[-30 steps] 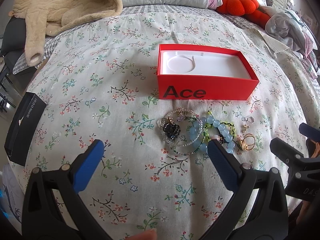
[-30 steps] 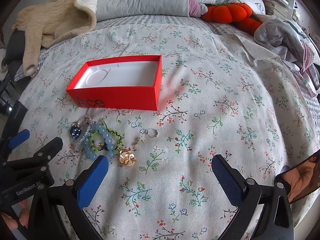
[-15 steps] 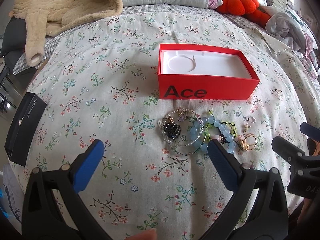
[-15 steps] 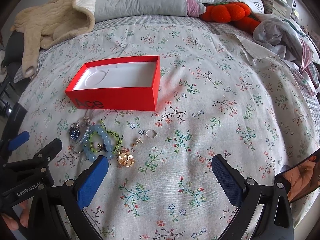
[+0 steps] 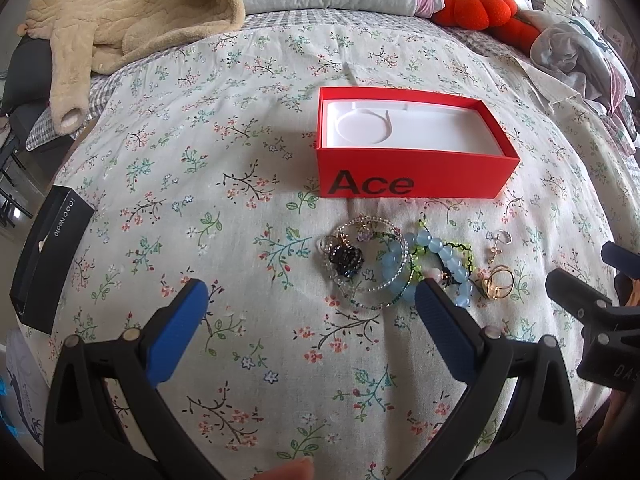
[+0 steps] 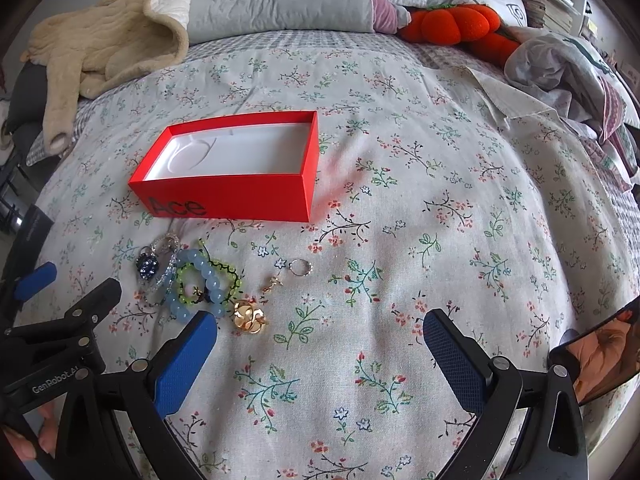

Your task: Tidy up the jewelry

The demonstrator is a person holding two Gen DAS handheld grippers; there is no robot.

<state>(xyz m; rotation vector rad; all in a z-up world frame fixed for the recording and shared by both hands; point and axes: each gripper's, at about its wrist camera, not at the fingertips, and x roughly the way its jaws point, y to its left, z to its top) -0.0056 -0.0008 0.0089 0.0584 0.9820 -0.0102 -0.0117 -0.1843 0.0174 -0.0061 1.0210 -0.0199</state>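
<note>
Now both tongs, left (image 5: 308, 296) and right (image 6: 320, 328), gape empty; jewelry (image 5: 400, 264) lies beside red box (image 5: 412, 176).

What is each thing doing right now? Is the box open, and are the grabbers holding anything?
Red box: open, no lid, nothing inside.
Blue bead bracelet: on the bedspread, tangled with the other bracelets.
Gold rings: on the bedspread, not picked up.
Small earring: lying loose, apart from the pile.
Left gripper: open, holding nothing.
Right gripper: open, holding nothing.
</note>
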